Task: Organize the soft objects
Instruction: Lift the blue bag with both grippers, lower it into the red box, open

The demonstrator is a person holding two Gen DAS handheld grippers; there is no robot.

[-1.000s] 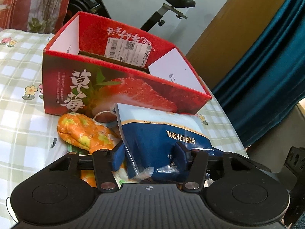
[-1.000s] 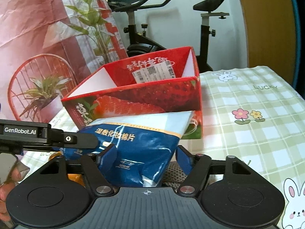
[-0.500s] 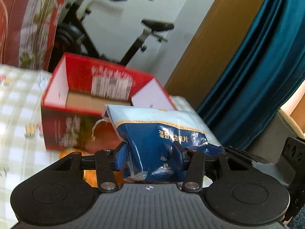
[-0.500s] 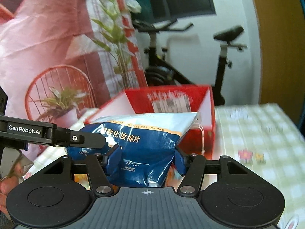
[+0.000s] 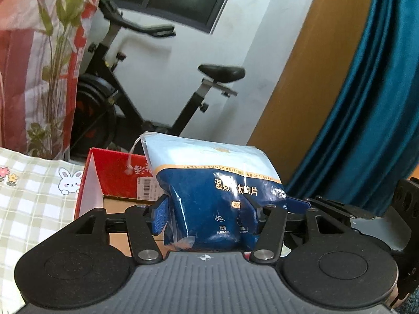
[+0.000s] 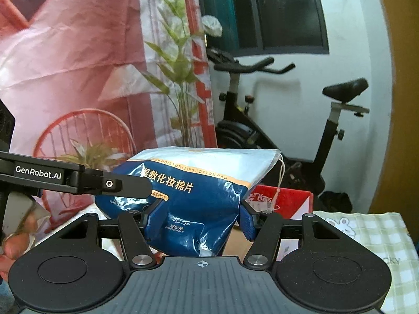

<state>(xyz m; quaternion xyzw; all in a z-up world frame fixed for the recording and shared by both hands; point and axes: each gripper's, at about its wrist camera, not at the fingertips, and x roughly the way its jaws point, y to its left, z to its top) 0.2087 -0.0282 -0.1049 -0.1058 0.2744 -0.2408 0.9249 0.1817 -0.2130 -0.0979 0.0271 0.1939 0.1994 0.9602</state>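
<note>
2 grippers are pinching 1 cotton-pad bag [image 5: 220, 198] above the red box [image 5: 115, 175]: the right gripper [image 6: 200, 216] is squeezing it, while the left gripper [image 5: 209, 216] is opening its jaws around it. If the left lets go early, the slick bag is likely slipping or swinging outside the box. An exercise bike [image 5: 146, 96] and curtain [image 5: 366, 104] are standing well behind, blocking nothing.

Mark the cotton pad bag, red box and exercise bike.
cotton pad bag [image 5: 209, 196], left wrist view, on its blue front panel
red box [image 5: 115, 175], left wrist view, on its inner back wall
exercise bike [image 6: 345, 86], right wrist view, on its saddle
</note>
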